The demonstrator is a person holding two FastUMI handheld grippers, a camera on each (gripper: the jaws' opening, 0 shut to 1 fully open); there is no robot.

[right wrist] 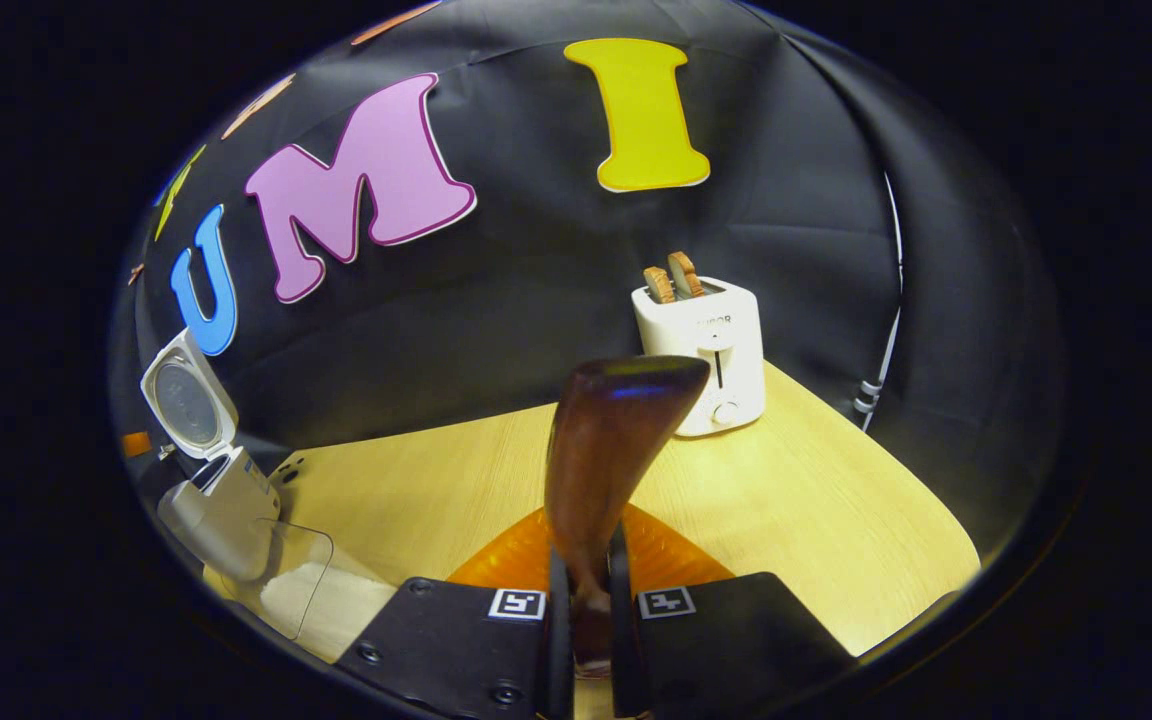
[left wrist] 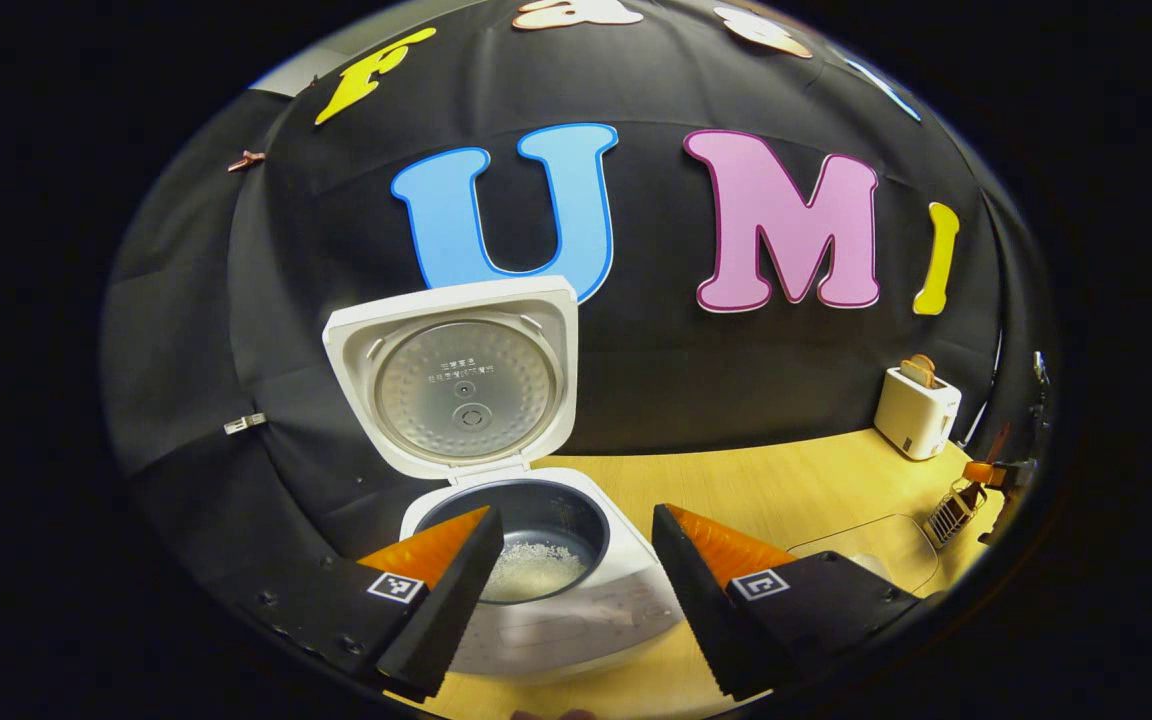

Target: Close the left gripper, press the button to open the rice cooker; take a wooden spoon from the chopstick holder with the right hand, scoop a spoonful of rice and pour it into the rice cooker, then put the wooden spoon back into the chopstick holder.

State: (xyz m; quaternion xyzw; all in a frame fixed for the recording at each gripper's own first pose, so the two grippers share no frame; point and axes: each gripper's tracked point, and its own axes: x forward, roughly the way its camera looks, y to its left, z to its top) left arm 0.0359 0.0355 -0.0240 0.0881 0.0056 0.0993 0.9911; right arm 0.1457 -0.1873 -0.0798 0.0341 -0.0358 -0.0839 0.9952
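The white rice cooker [left wrist: 576,610] stands open just past my left gripper [left wrist: 573,515], with its lid [left wrist: 461,385] upright. A little white rice lies in its dark inner pot [left wrist: 536,570]. My left gripper is open, a finger on each side of the pot's front, holding nothing. My right gripper [right wrist: 588,560] is shut on the handle of a dark wooden spoon [right wrist: 616,430], whose bowl end points up and away over the table. In the right gripper view the rice cooker [right wrist: 221,510] stands far to the left.
A clear container [right wrist: 296,590] with white rice stands next to the cooker; it appears as the container [left wrist: 876,555] right of my left gripper. A white toaster [right wrist: 706,350] with bread is at the back of the wooden table [right wrist: 816,500]. A slatted holder [left wrist: 954,512] stands far right.
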